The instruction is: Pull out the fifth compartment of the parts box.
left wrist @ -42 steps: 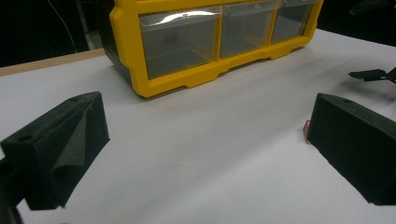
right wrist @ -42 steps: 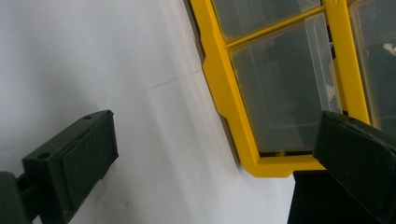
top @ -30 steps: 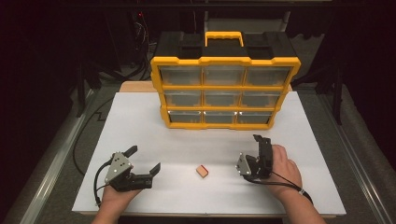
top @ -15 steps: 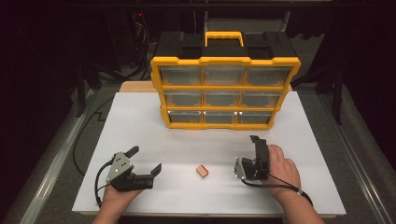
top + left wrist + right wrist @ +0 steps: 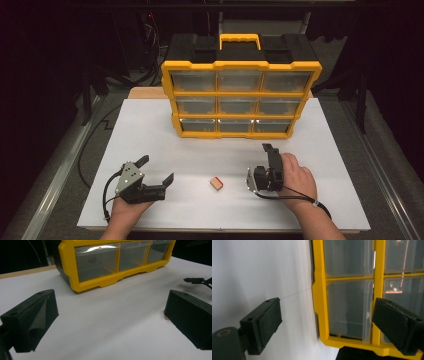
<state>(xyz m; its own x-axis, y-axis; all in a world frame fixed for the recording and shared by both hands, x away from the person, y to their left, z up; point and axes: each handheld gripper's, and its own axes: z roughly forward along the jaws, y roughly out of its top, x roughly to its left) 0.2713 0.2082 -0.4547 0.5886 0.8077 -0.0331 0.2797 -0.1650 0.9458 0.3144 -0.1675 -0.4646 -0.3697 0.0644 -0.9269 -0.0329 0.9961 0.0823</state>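
My left hand (image 5: 122,212) lies low on the white table (image 5: 150,130), near its front left corner, palm under the left gripper (image 5: 156,170), which points to the right and a little away from me. Its jaws are spread wide with nothing between them. In the left gripper view they frame bare tabletop, and a sliver of the small block's edge peeks out beside the right-hand jaw (image 5: 165,315).

The small tan block (image 5: 216,183), with a reddish side, lies flat on the table between my two grippers, well apart from the left one and nearer the right one, touched by neither.

My right hand (image 5: 296,180) sits at the front right, rolled onto its side so the right gripper (image 5: 260,162) is turned on edge and aimed at the yellow drawer organizer (image 5: 240,97). Its jaws have just been closing a little, yet they remain wide apart and hold nothing. In the right gripper view the table runs vertically and the organizer's clear drawers (image 5: 348,307) stand ahead between the two jaws.

The organizer stands upright at the back of the table, its nine drawers closed, its handle (image 5: 240,39) on top.
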